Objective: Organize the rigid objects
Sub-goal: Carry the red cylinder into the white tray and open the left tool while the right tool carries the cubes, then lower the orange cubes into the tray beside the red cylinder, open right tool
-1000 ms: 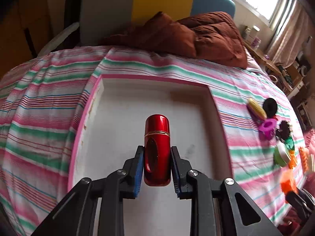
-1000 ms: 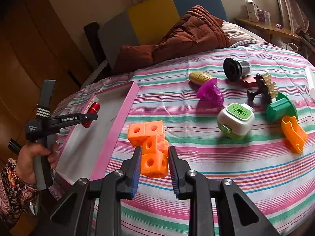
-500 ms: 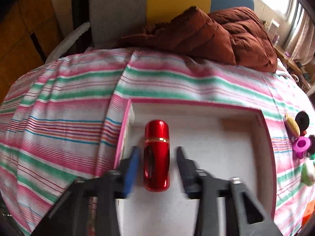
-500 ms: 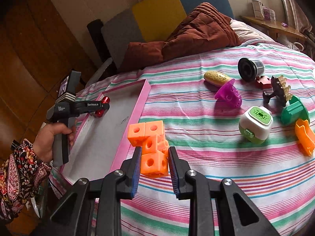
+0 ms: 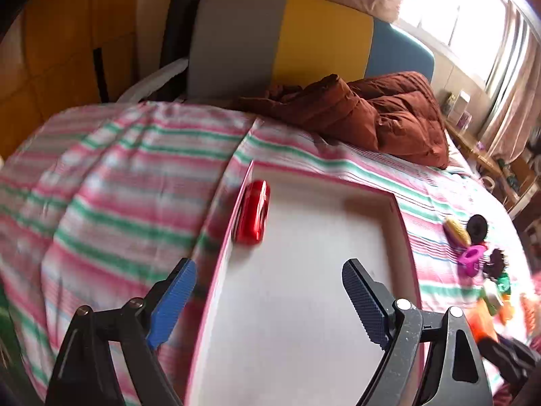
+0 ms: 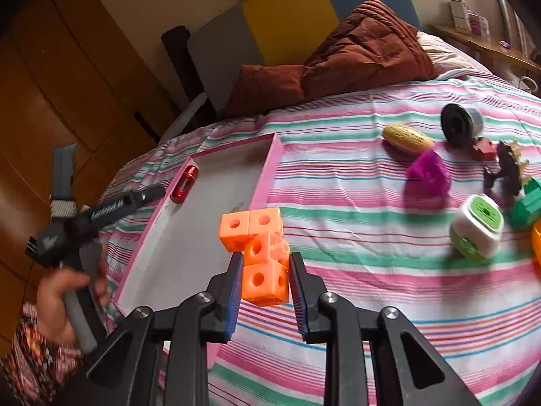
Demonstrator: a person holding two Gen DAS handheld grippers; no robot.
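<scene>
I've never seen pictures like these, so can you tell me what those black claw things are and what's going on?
Those claws are hand-held grabbers. A person holds one in each hand, and a small camera on each looks out along its two fingers, so each picture is one grabber's view.

In the left view, the left grabber is open and holds nothing. A shiny red tube lies in the pink-edged tray, against its side wall.

In the right view, the right grabber squeezes a bunch of joined orange cubes. You can also see the person's hand holding the left grabber.

Everything sits on a striped bedsheet. More toys wait there, like a purple toy and a green-and-white box.
</scene>
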